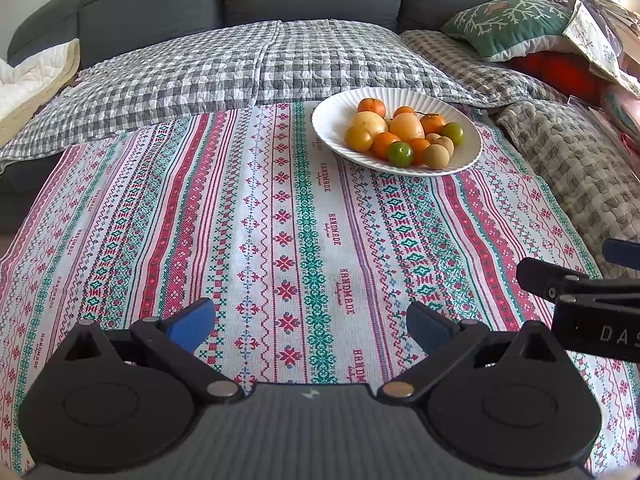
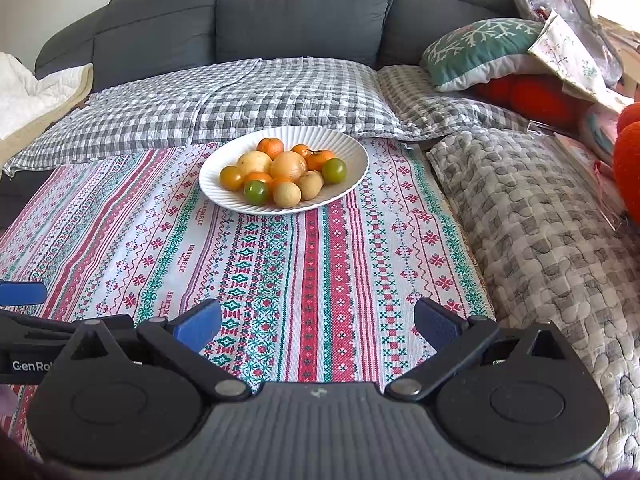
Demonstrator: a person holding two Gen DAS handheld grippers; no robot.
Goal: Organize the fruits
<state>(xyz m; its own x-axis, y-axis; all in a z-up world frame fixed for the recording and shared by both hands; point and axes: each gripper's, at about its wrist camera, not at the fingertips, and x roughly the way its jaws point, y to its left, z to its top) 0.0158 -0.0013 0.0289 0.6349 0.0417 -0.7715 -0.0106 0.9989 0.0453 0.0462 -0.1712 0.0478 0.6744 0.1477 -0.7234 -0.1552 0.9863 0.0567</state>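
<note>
A white ribbed plate point(image 1: 332, 120) point(image 2: 356, 152) sits at the far side of the patterned cloth, heaped with several fruits: orange mandarins point(image 1: 372, 107) point(image 2: 270, 147), pale yellow round fruits point(image 1: 407, 126) point(image 2: 289, 166), green limes point(image 1: 400, 153) point(image 2: 256, 192) and small tan ones point(image 1: 436, 156) point(image 2: 287, 194). My left gripper point(image 1: 310, 324) hovers open over the near cloth, nothing between its blue pads. My right gripper point(image 2: 318, 326) is likewise open and empty, well short of the plate. The right gripper's side shows at the right edge of the left wrist view; the left gripper's at the left edge of the right wrist view.
The red, green and white cloth point(image 1: 248, 240) point(image 2: 312, 272) covers the surface. Behind lie a grey checked quilt point(image 1: 240, 64) point(image 2: 256, 92) and a grey sofa back point(image 2: 304, 8). At right are a grey-patterned blanket point(image 2: 540, 220), a green pillow point(image 1: 508, 24) and orange cushions point(image 2: 628, 160).
</note>
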